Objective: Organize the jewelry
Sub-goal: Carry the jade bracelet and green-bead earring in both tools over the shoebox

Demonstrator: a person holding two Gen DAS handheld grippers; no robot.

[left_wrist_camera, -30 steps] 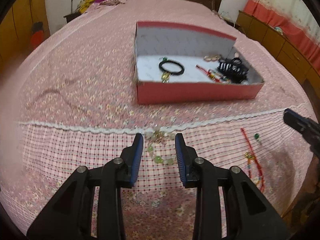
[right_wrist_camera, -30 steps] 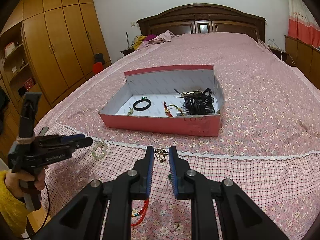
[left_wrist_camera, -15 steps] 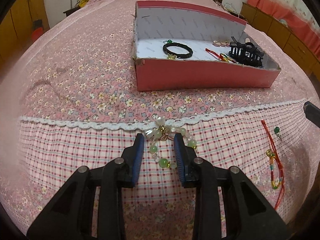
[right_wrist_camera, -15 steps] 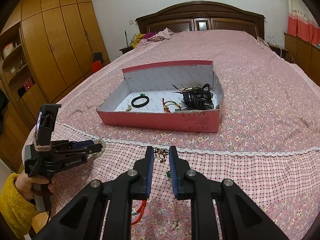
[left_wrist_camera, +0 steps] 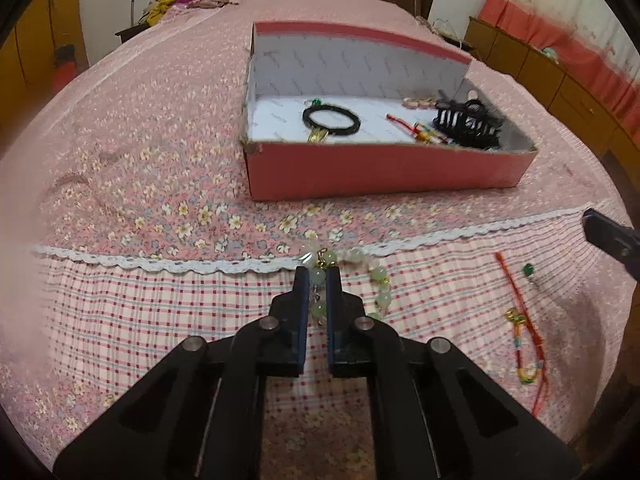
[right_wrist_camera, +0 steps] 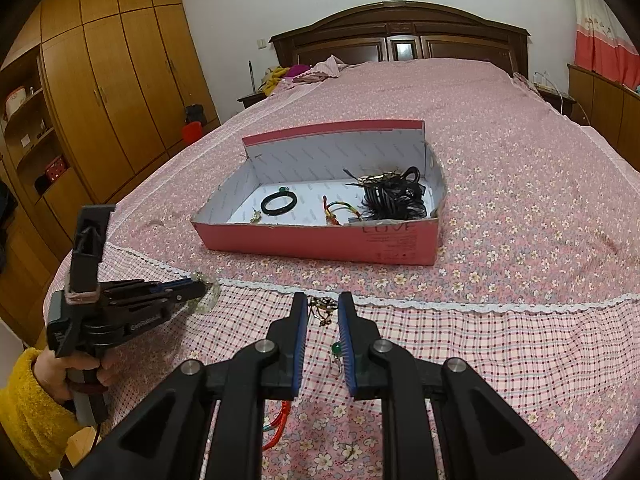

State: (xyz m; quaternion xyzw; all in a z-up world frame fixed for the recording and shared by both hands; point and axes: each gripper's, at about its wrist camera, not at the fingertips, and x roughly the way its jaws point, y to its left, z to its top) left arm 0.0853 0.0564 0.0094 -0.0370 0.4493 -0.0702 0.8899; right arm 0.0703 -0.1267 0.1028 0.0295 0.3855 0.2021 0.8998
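Observation:
A pale green bead bracelet (left_wrist_camera: 372, 276) lies on the checked bed cover just below the lace trim. My left gripper (left_wrist_camera: 317, 276) is shut on its near side; it also shows in the right wrist view (right_wrist_camera: 188, 290) with the bracelet (right_wrist_camera: 206, 294) at its tip. My right gripper (right_wrist_camera: 323, 308) is open above a small gold and green pendant (right_wrist_camera: 326, 314). A red string bracelet (left_wrist_camera: 524, 336) lies to the right. The red box (left_wrist_camera: 384, 176) holds a black bangle (left_wrist_camera: 331, 119), a red cord piece and black hair clips (left_wrist_camera: 468, 122).
The box (right_wrist_camera: 320, 242) sits in the middle of the bed, its lid wall upright at the back. Wooden wardrobes (right_wrist_camera: 108, 100) stand at the left, a headboard (right_wrist_camera: 400, 40) at the far end, and low cabinets at the right.
My left gripper moved forward over the bead bracelet and its jaws closed on it. My right gripper stayed open over the pendant, barely moving.

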